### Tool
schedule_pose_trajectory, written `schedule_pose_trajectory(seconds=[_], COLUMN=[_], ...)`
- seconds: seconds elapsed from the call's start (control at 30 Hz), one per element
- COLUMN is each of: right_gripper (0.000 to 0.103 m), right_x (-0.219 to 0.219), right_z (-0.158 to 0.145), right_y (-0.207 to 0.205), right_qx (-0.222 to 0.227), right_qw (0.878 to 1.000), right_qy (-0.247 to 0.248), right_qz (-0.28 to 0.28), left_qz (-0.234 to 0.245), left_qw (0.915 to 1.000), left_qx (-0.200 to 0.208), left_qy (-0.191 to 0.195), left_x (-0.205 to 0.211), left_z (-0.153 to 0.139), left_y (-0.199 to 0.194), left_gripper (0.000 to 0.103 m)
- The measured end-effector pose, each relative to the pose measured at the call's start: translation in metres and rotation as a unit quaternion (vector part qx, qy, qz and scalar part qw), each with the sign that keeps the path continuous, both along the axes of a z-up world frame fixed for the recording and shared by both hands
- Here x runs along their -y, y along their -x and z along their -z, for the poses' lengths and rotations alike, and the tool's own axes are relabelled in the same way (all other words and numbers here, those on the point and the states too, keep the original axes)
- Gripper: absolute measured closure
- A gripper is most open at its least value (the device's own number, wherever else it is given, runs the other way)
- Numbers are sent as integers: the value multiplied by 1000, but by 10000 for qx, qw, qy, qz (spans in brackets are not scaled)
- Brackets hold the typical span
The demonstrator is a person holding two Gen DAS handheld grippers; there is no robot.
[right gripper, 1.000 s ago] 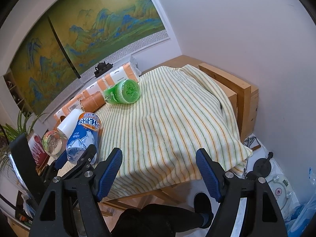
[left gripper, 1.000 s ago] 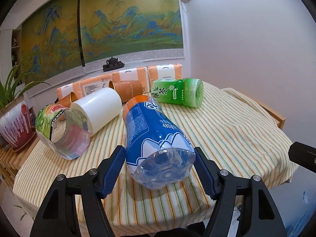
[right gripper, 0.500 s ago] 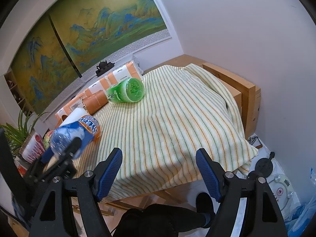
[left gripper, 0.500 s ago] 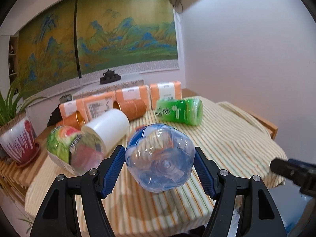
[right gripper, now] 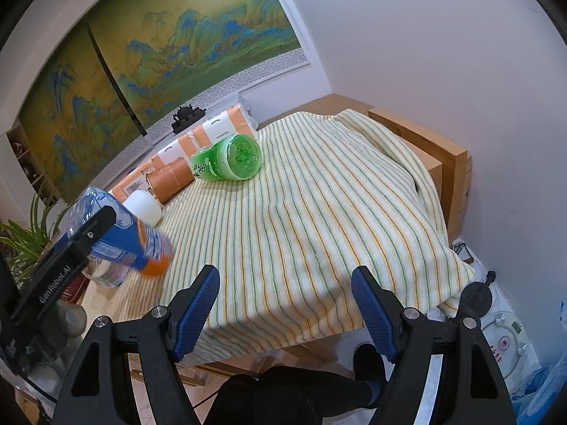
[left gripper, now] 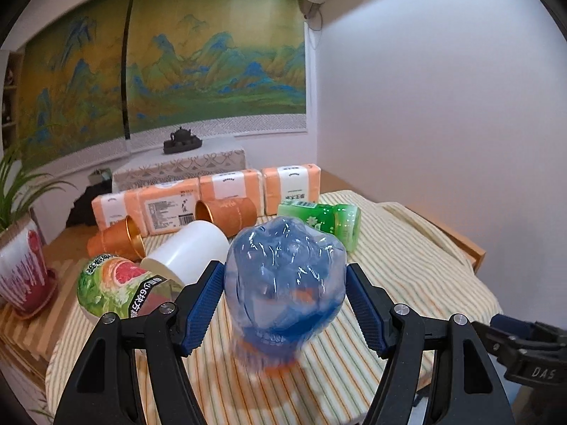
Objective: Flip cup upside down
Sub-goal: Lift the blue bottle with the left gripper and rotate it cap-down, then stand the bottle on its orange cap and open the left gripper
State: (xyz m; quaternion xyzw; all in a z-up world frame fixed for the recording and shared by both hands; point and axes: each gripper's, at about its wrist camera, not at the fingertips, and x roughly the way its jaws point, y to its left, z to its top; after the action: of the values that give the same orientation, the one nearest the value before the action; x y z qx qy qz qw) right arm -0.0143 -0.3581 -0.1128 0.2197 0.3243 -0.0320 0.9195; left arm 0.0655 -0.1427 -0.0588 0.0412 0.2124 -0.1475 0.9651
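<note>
Left wrist view shows first the table (left gripper: 407, 258) with its striped cloth, then the things lying on it: orange tissue packs (left gripper: 170, 205), a white cup (left gripper: 187, 253) on its side, a green bottle (left gripper: 319, 217) on its side, and two orange cups (left gripper: 226, 212) also lying down. The blue cup (left gripper: 285, 283), made from a cut bottle, is clamped between the pads of the left gripper (left gripper: 285, 304). It is tilted, closed bottom up toward the camera and orange rim down near the cloth; whether the rim touches the cloth I cannot tell, because it is blurred.

In the right wrist view the right gripper (right gripper: 285, 304) hangs over the table edge with its jaws wide apart and nothing between them.

I judge the turning is nearly done. What is left is to stand the cup on its rim and release it.
</note>
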Motion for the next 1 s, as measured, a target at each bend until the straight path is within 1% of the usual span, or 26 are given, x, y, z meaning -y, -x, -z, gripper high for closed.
schedule_pose_trajectory(seconds=[0.13, 0.3, 0.43, 0.53, 0.7, 0.87, 1.0], right_gripper=[30, 30, 30, 30, 30, 30, 30], right_x=[-1, -5, -8, -12, -18, -28, -34], right_z=[0, 0, 0, -1, -5, -10, -13], right_y=[-3, -7, -10, -10, -12, -12, -12], right_qx=[-17, -36, -53, -47, -13, 29, 58], right_qw=[10000, 10000, 10000, 9999, 9998, 9994, 9991], right_qy=[7, 26, 37, 75, 135, 201, 238], right_qz=[-13, -39, -62, -93, -177, -271, -336], left_qz=[22, 8, 28, 27, 26, 36, 38], left_qw=[9997, 9997, 9996, 9995, 9989, 9990, 9991], left_qx=[-161, -153, -141, -164, -395, -421, -405], left_qy=[161, 214, 262, 256, 233, 176, 156], left_x=[-6, -10, -13, -16, -21, -23, -24], left_z=[0, 0, 1, 3, 10, 11, 9], left_y=[-8, -10, -3, 2, 4, 8, 12], left_gripper=[30, 30, 30, 30, 30, 30, 17])
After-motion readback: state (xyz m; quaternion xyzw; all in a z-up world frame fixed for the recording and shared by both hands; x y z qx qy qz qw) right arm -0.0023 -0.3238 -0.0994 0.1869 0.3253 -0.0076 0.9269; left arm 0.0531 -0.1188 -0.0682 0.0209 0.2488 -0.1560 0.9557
